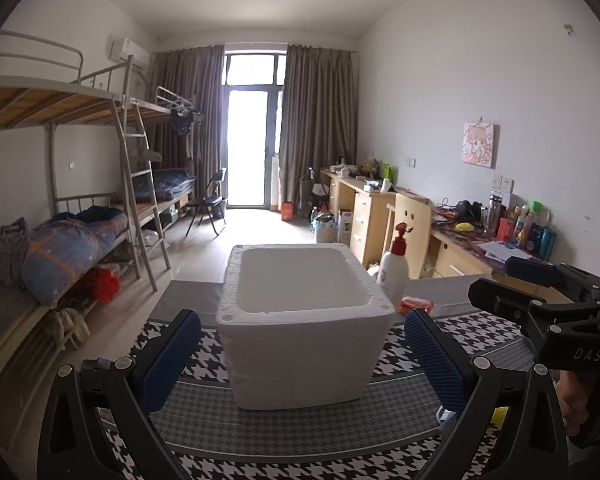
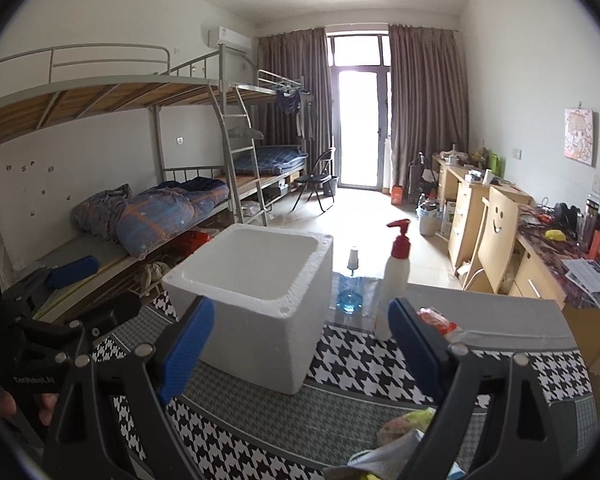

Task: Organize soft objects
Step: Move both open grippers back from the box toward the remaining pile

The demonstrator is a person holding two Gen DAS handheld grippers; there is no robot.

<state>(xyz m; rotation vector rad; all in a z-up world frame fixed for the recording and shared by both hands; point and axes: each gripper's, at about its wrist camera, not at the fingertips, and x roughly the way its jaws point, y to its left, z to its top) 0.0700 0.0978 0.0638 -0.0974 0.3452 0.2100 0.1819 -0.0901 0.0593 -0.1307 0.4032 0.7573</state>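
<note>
On the desk [image 1: 204,412] in front of you, covered by a black-and-white houndstooth cloth [image 2: 364,364], stands one white foam box [image 1: 304,328], open at the top, with nothing visible inside. Just beyond its right side stands one white pump bottle [image 2: 394,280] with a red top, upright. Beside that bottle, farther back, sits one clear bottle of blue liquid [image 2: 350,292]. One small red packet [image 1: 416,304] lies near the foot of the white bottle.

Close to you, at the bottom edge of the right wrist view, lies a heap of soft things [image 2: 404,436]: pale grey fabric with yellow and pinkish pieces. You cannot count the pieces, as the gripper's frame hides part of the heap.

Your left gripper [image 1: 302,354] hangs over the near edge of the desk, facing the foam box. Its jaws stand wide apart, wider than the box front appears between them, and they hold and touch nothing.

Your right gripper [image 2: 302,350] hangs to the right of it, angled toward the box corner. Its jaws are also spread wide and grip nothing; the soft heap lies below the right finger [image 2: 416,348].
</note>
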